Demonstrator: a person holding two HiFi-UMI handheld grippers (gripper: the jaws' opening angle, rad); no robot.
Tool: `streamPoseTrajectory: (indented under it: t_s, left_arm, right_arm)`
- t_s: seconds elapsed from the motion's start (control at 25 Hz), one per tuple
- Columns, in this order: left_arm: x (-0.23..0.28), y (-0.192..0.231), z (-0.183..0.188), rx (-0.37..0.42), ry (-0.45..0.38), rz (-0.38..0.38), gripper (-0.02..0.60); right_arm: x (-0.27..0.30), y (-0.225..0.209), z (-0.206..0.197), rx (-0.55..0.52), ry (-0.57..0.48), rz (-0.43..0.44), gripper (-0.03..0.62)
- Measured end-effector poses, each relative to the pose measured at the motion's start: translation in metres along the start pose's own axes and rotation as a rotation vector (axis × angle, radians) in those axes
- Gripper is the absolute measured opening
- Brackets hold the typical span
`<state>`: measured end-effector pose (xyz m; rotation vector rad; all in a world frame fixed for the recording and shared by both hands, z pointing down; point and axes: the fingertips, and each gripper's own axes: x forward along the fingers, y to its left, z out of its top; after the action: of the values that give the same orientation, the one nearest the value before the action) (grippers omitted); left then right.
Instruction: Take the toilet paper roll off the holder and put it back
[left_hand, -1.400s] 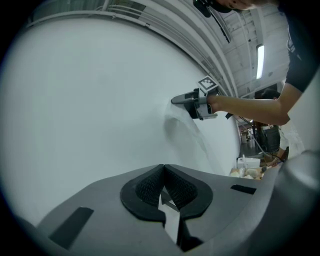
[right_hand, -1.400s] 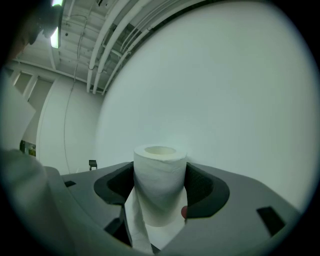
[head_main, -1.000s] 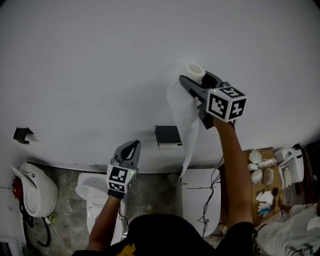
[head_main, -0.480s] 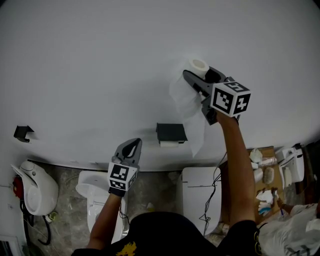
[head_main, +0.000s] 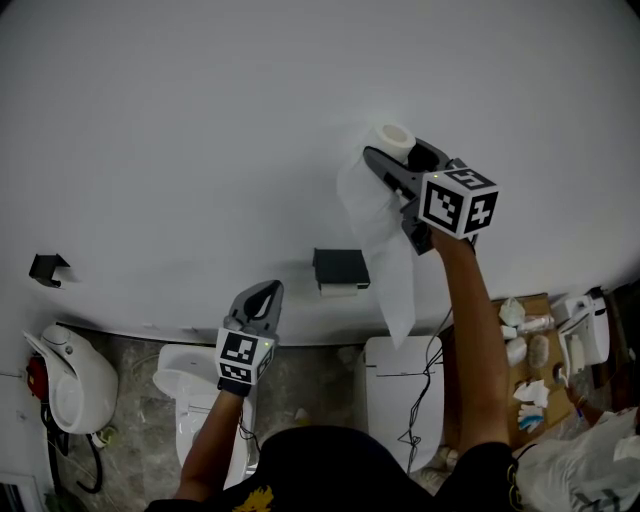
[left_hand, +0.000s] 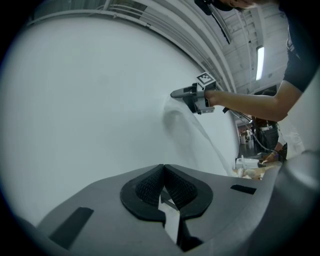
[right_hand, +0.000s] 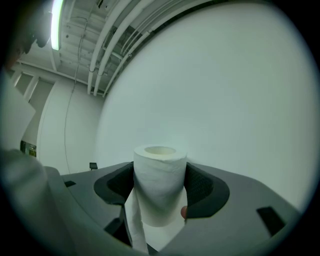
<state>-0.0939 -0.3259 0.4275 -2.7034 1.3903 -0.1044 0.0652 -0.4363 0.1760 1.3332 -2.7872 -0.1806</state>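
My right gripper (head_main: 392, 158) (right_hand: 160, 182) is shut on the white toilet paper roll (head_main: 391, 139) (right_hand: 159, 180), held up in front of the white wall with its core end pointing away. A long loose tail of paper (head_main: 385, 250) hangs from the roll. The black holder (head_main: 338, 269) is fixed to the wall below and left of the roll, with nothing on it. My left gripper (head_main: 260, 297) (left_hand: 163, 172) is shut and holds nothing, low at the left, well away from the roll. In the left gripper view the right gripper (left_hand: 192, 95) shows far off with the tail trailing.
Below stand two white toilets (head_main: 195, 400) (head_main: 400, 390) on a stone floor. A small black bracket (head_main: 45, 267) sits on the wall at far left. A wooden stand with bottles and rags (head_main: 528, 360) is at the right. A white device (head_main: 70, 380) sits at lower left.
The right gripper has lifted the roll slightly up and right, away from the holder, then eased back. The hanging tail has swung and lengthened. The left gripper has barely moved.
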Motion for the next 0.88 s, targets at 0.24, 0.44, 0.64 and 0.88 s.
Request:
streamPoseTrajectory:
  t_s: [0.24,0.44,0.64,0.88]
  left_arm:
    - [-0.004,-0.005,0.000,-0.001,0.001,-0.004,0.018]
    - [-0.005,-0.003,-0.001,-0.005,0.007,-0.001,0.018]
    - [-0.012,-0.001,-0.004,-0.009,0.010,0.013,0.018]
    - [-0.015,-0.003,-0.004,-0.011,0.010,0.022,0.018]
  right_arm:
    - [-0.004,0.003,-0.007,0.006,0.012,-0.002,0.291]
    - [-0.003,0.000,-0.015,0.016,0.026,-0.005,0.291]
    - [-0.003,0.002,-0.018,0.023,0.027,-0.004,0.291]
    - [-0.004,0.003,-0.025,0.028,0.035,0.000,0.291]
